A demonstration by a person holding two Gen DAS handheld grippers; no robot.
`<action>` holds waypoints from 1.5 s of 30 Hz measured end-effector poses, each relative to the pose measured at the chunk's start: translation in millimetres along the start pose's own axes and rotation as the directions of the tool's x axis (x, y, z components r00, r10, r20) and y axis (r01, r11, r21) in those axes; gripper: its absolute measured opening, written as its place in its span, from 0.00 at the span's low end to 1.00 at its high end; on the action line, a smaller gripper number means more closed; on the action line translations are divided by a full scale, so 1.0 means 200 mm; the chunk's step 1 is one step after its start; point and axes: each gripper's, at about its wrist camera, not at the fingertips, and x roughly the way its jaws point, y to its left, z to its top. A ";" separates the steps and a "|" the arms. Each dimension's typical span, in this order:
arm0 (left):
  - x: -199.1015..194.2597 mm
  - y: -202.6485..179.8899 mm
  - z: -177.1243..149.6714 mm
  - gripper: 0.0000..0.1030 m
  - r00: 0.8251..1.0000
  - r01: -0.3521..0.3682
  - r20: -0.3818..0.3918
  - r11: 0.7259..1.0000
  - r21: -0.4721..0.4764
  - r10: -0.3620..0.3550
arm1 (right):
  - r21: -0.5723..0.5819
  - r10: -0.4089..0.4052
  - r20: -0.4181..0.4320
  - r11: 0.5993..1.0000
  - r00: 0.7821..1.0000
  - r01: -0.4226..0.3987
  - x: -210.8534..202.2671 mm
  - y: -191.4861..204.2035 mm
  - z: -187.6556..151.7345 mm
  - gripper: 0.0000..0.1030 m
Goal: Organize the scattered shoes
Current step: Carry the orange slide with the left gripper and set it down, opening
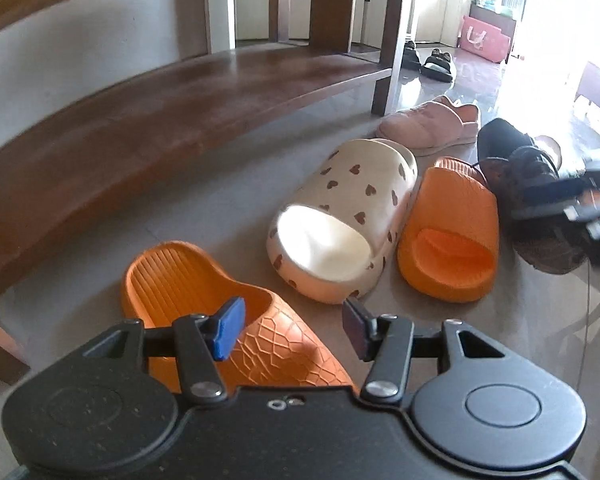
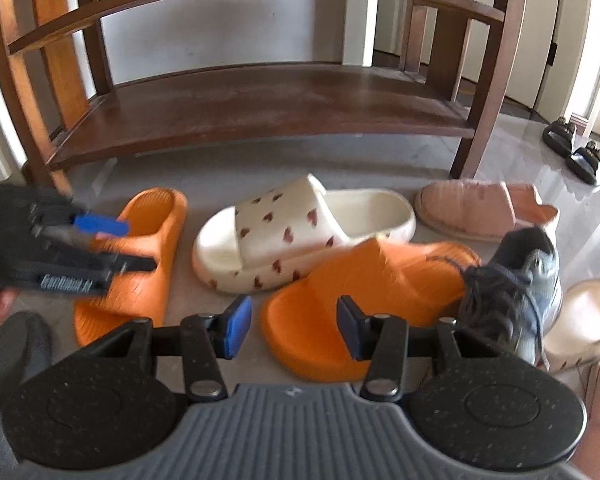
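Note:
Shoes lie scattered on the grey floor before a wooden shoe rack. My left gripper is open over an orange slide, its jaws either side of the strap; it also shows in the right wrist view. My right gripper is open just above a second orange slide, also seen in the left wrist view. Between them lies a cream slide with hearts. A pink slipper and a dark sneaker lie to the right.
The rack's lower shelf is bare wood. A pair of black sandals sits on the floor far right. Another cream slide lies at the right edge. A pink bag stands in the far room.

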 end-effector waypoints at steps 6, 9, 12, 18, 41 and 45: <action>0.03 0.01 0.03 0.51 0.998 0.032 -0.057 0.999 0.028 -0.030 | -0.030 -0.039 0.014 0.999 0.999 0.039 0.08 0.00 0.09 0.50; 0.04 0.02 0.06 0.42 0.994 0.038 -0.102 0.999 0.035 -0.035 | -0.038 -0.052 0.011 0.998 0.999 0.053 0.12 0.01 0.14 0.50; 0.05 0.04 0.08 0.26 0.988 0.070 -0.138 0.997 0.028 -0.066 | -0.032 -0.044 0.021 0.998 0.999 0.045 0.11 0.02 0.15 0.50; 0.03 -0.02 0.07 0.20 0.978 0.142 -0.157 0.990 0.013 -0.139 | -0.047 -0.031 0.011 0.998 0.999 0.032 0.11 0.06 0.10 0.50; -0.19 -0.61 -0.18 0.16 0.913 0.352 -0.237 0.935 0.048 -0.332 | 0.033 -0.038 -0.011 0.999 0.999 0.039 -0.11 -0.06 -0.14 0.50; -0.22 -0.66 -0.20 0.18 0.930 0.313 -0.222 0.947 0.069 -0.292 | 0.039 -0.044 -0.005 0.998 0.999 0.045 -0.14 -0.06 -0.16 0.50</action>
